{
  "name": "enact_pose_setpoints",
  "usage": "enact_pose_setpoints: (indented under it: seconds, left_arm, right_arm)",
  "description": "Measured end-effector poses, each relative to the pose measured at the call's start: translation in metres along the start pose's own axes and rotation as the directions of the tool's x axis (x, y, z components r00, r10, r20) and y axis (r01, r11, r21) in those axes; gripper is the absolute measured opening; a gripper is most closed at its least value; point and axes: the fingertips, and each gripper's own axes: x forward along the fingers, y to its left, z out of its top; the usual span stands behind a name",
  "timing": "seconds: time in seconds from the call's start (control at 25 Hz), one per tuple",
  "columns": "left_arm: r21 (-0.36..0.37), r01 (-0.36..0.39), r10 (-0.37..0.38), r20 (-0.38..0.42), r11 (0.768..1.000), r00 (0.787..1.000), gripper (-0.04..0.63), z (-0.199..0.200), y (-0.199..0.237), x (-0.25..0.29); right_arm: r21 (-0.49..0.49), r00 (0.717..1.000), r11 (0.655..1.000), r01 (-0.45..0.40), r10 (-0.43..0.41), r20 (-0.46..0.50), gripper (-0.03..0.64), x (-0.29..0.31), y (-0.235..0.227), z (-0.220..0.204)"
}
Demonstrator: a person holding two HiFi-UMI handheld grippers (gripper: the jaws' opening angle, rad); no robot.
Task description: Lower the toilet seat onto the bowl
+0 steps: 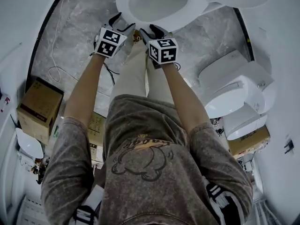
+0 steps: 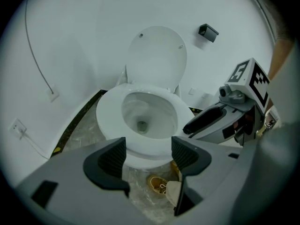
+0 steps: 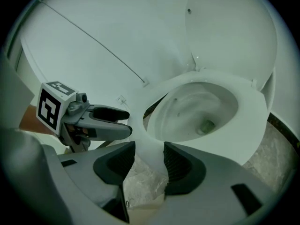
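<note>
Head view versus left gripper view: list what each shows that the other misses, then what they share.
Head view only: the person's shirt, a cardboard box and other white toilets off to the sides. Left gripper view only: a black wall fixture up behind the toilet. Both: the toilet bowl, the right tool and a brown shoe.

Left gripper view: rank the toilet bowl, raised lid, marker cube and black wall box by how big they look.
1. toilet bowl, largest
2. raised lid
3. marker cube, which sits nearer the camera, so its apparent size is inflated
4. black wall box, clearly smallest
</note>
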Motion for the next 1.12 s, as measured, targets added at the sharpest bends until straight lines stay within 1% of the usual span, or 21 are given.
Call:
enact_pose_setpoints:
  seconds: [0.2, 0.32, 0.44, 0.56, 0.6, 0.72, 0.84, 0.96, 1.04, 1.12]
  left_arm:
    - [-0.072, -0.015, 0.015, -0.001, 0.997, 1.0, 0.304, -0.032, 0.009, 0.034]
    - [-0.085, -0.023, 0.022, -0.012, 0.996, 1.0, 0.304, -0.045, 0.015, 0.05]
    - [-0.099, -0.022, 0.02, -0.021, 0.995, 1.0, 0.304, -0.05, 0.019, 0.065]
    - [-0.129, -0.01, 0.005, -0.042, 0.992, 0.999, 0.304, -0.054, 0.018, 0.074]
    - [-0.134, -0.009, 0.002, -0.049, 0.991, 0.999, 0.304, -0.055, 0.019, 0.075]
    - [-0.144, -0.01, 0.001, -0.062, 0.99, 0.998, 0.304, -0.051, 0.019, 0.069]
    - [-0.152, -0.013, 0.011, -0.016, 0.988, 1.0, 0.304, -0.019, 0.019, 0.047]
    - [-0.15, -0.02, 0.03, 0.065, 0.988, 0.997, 0.304, 0.036, 0.016, 0.013]
    - [-0.142, -0.026, 0.043, 0.12, 0.99, 0.992, 0.304, 0.077, 0.008, -0.019]
    - [-0.149, -0.023, 0.048, 0.169, 0.989, 0.984, 0.304, 0.114, -0.005, -0.058]
  right_arm:
    - [0.02, 1.0, 1.0, 0.004, -0.004, -0.029, 0.204, 0.032, -0.017, -0.023]
    - [0.022, 0.999, 1.0, 0.004, -0.003, -0.047, 0.199, 0.046, -0.025, -0.032]
    - [0.022, 0.998, 1.0, 0.011, -0.01, -0.057, 0.201, 0.056, -0.033, -0.036]
    - [0.035, 0.998, 0.999, 0.018, -0.016, -0.063, 0.198, 0.062, -0.04, -0.039]
    - [0.041, 0.998, 0.999, 0.016, -0.013, -0.068, 0.186, 0.063, -0.041, -0.04]
    - [0.048, 0.997, 0.999, 0.0, 0.004, -0.082, 0.186, 0.057, -0.037, -0.036]
    - [0.021, 0.999, 1.0, -0.006, 0.007, -0.039, 0.186, 0.035, -0.03, -0.007]
    - [-0.026, 1.0, 1.0, -0.011, 0.011, 0.026, 0.186, -0.002, -0.021, 0.033]
    - [-0.057, 0.997, 0.998, -0.011, 0.014, 0.07, 0.186, -0.037, -0.011, 0.062]
    - [-0.082, 0.993, 0.997, -0.006, 0.016, 0.116, 0.186, -0.079, 0.003, 0.09]
